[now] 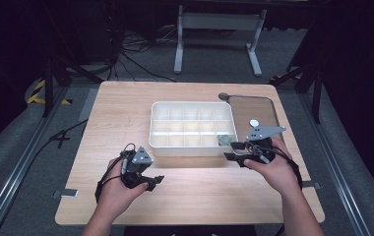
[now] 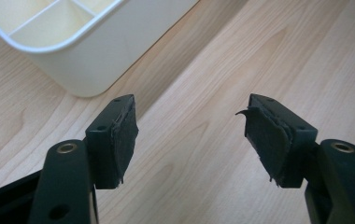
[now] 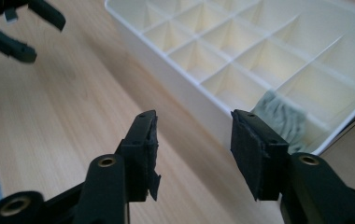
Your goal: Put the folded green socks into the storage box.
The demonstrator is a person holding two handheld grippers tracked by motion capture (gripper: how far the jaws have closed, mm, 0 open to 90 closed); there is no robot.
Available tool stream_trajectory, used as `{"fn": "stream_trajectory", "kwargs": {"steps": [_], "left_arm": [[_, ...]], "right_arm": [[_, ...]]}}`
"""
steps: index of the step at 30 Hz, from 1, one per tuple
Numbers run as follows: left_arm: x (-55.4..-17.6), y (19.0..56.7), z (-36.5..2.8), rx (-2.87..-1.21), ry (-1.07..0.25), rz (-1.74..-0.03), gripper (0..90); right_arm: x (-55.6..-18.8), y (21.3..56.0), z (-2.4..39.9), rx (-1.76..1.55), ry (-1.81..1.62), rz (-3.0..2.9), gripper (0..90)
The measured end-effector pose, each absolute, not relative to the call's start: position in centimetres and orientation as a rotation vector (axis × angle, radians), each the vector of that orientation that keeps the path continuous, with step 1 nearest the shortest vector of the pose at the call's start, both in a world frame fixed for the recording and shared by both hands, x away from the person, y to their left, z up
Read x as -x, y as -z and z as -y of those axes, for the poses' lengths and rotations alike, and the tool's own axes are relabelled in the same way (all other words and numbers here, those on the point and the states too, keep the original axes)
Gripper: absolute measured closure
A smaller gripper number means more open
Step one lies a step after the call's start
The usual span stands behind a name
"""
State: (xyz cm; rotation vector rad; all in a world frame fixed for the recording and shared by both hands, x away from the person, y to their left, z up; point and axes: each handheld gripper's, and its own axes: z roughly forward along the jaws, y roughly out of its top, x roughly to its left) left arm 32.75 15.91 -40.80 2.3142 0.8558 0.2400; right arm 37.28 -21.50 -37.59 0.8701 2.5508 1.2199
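Note:
A white box with several compartments [image 1: 191, 149] stands mid-table. A small grey-green lump [image 1: 223, 140] lies in its near right compartment, also seen in the right gripper view [image 3: 280, 114]. My right gripper [image 1: 230, 151] is open just off the box's near right corner, its jaws [image 3: 194, 119] bare and straddling the box's front wall [image 3: 185, 88]. My left gripper [image 1: 155, 182] is open low over the table in front of the box's near left corner [image 2: 101, 56], with nothing between its jaws [image 2: 192, 105]. The left gripper [image 3: 19, 28] also shows far off in the right gripper view.
A dark brown tray [image 1: 251, 105] lies right of the box, with a small white disc [image 1: 254, 123] on it. A small grey round piece [image 1: 223, 96] sits at the tray's far left corner. Bare wood [image 1: 121, 118] stretches left of the box and in front of it.

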Motion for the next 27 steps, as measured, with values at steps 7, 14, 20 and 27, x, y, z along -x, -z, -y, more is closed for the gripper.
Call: {"fn": "stream_trajectory", "kwargs": {"steps": [7,14,20,27], "left_arm": [[-33.1,41.0,-16.2,-2.323,-0.208,-0.863,34.5],[-33.4,41.6,-15.6,-2.340,-0.202,-0.818,32.3],[-33.4,42.0,-15.2,-2.392,-0.189,-0.782,31.2],[-33.2,43.7,-14.3,-2.477,-0.124,-0.708,29.5]], "right_arm": [[-36.7,38.3,21.6,-0.786,-1.221,-2.611,47.1],[-36.0,40.6,21.9,-0.785,-1.165,-2.659,47.1],[-35.3,42.0,21.7,-0.772,-1.146,-2.676,46.6],[-34.8,44.3,21.5,-0.770,-1.134,-2.708,47.0]]}}
